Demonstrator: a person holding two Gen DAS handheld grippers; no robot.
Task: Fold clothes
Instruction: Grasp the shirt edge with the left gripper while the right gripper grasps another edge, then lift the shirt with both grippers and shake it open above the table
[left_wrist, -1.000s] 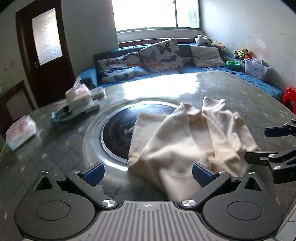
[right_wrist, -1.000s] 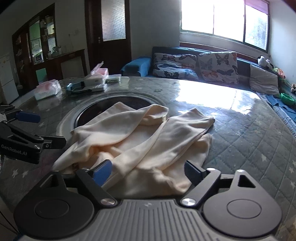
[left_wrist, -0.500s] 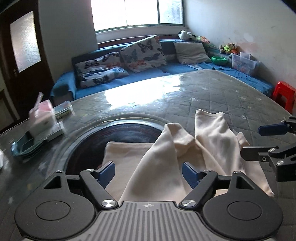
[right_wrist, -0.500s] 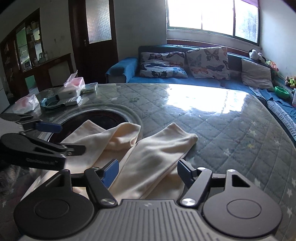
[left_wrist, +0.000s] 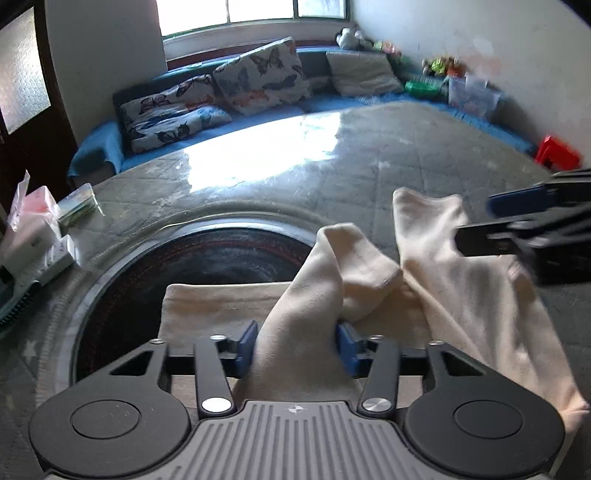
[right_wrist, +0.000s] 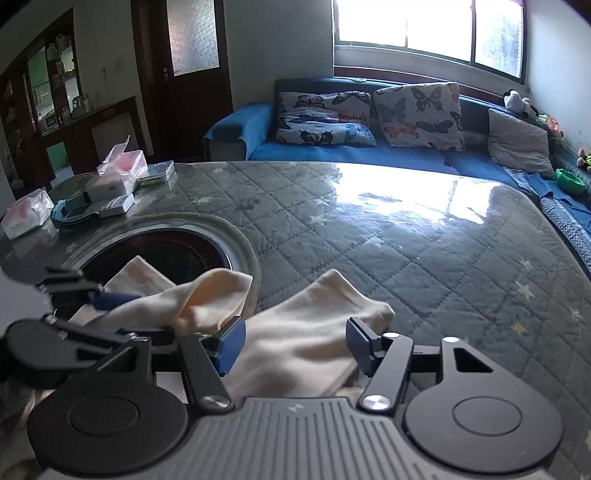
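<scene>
left gripper narrowing on cream garment fold at 6 o'clock | right gripper likewise, jaws still spread | grasp starting, fold pending

the left gripper is held low and level, its jaws part-open with a fold of cloth standing up between the blue pads, which sit right at the fabric's sides. the right gripper sits just beside it, level too, jaws set wider apart around another fold, pads not pressed in. each one shows blurred at the edge of the other's view.
</scene>
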